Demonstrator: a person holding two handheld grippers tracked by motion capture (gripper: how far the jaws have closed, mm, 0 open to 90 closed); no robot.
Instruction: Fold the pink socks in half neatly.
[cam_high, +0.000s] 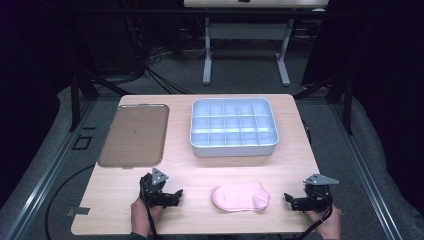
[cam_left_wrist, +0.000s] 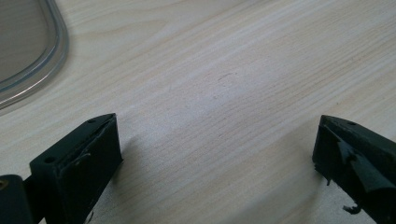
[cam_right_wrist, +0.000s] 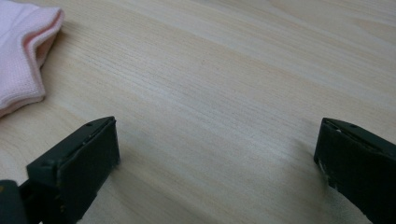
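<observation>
Pink sock (cam_high: 240, 196) is lying flat on the desk (cam_high: 280, 165) near its front edge, between the two grippers and touching neither. Its long axis is running left to right across the desk, roughly parallel to the front edge, with the rounded end pointing toward the left gripper (cam_high: 172, 196) and the notched, folded end pointing toward the right gripper (cam_high: 292, 201).

Both grippers are resting low at the front of the desk, each held in a hand coming in from the bottom of the high view. The left gripper's jaws are standing spread wide, with nothing but bare wood between them in the left gripper view, and the rim of the brown tray (cam_left_wrist: 32, 70) is showing at the upper left. The right gripper's jaws are likewise spread wide over bare desk; in the right gripper view the sock (cam_right_wrist: 21, 56) is sitting off to the upper left, ahead of and beside the jaws, not between them.

Judging by the gaps, the right gripper looks a little nearer to the sock than the left, though the difference is slight. Either hand would have to swing inward to reach it. The white compartment box (cam_high: 233, 127) is sitting farther back, behind the sock, with the tray to its left.
</observation>
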